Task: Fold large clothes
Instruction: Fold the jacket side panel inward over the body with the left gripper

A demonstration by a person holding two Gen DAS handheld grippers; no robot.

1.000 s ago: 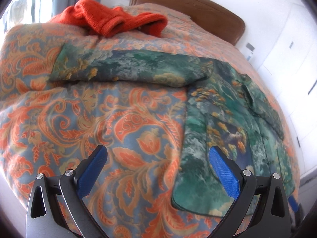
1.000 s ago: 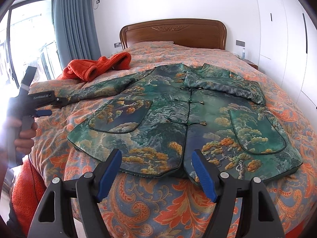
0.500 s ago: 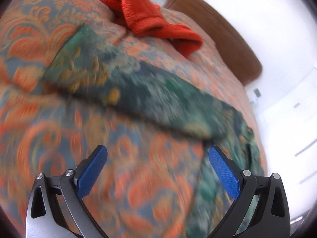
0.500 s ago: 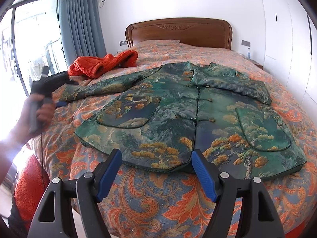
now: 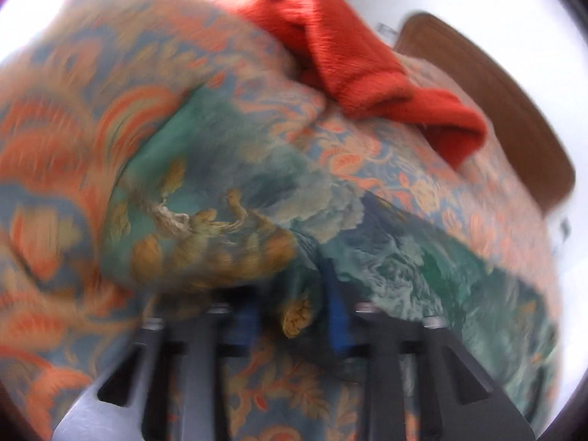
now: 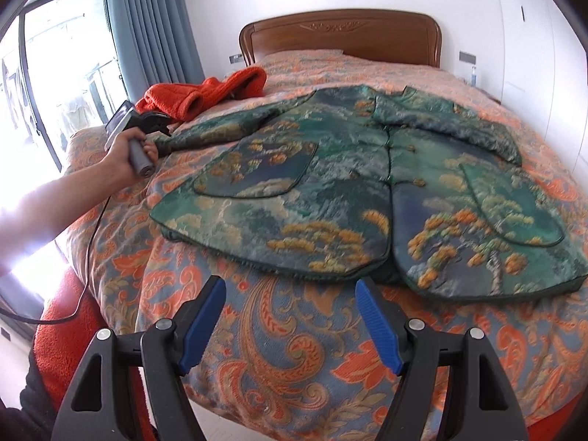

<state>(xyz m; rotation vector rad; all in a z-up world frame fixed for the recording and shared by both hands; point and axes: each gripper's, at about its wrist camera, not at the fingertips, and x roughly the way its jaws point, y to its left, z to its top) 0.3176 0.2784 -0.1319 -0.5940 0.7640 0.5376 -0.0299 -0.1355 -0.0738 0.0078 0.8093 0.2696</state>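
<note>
A green brocade jacket (image 6: 330, 191) with gold trees lies flat, front up, on the bed. Its left sleeve (image 6: 220, 128) stretches toward the bed's left side. In the left wrist view the sleeve's cuff end (image 5: 220, 220) fills the middle, blurred. My left gripper (image 5: 290, 308) is closing on it, with a fold of the sleeve cloth pinched between the blue pads. A hand (image 6: 125, 158) holds that left gripper (image 6: 161, 125) at the cuff. My right gripper (image 6: 290, 294) hangs open over the quilt, just short of the jacket's hem, with nothing between its fingers.
An orange-red fleece garment (image 6: 205, 92) lies bunched behind the sleeve, and appears again as the fleece (image 5: 349, 55) up close. The patterned quilt (image 6: 275, 349) covers the bed up to a wooden headboard (image 6: 341, 33). Blue curtains (image 6: 147, 25) and a window are at the left. A cable (image 6: 92, 228) hangs over the bed's edge.
My left gripper swung left and down onto the sleeve's cuff, rolled, and went from wide open to closed on the cloth. The right gripper dipped slightly, still open.
</note>
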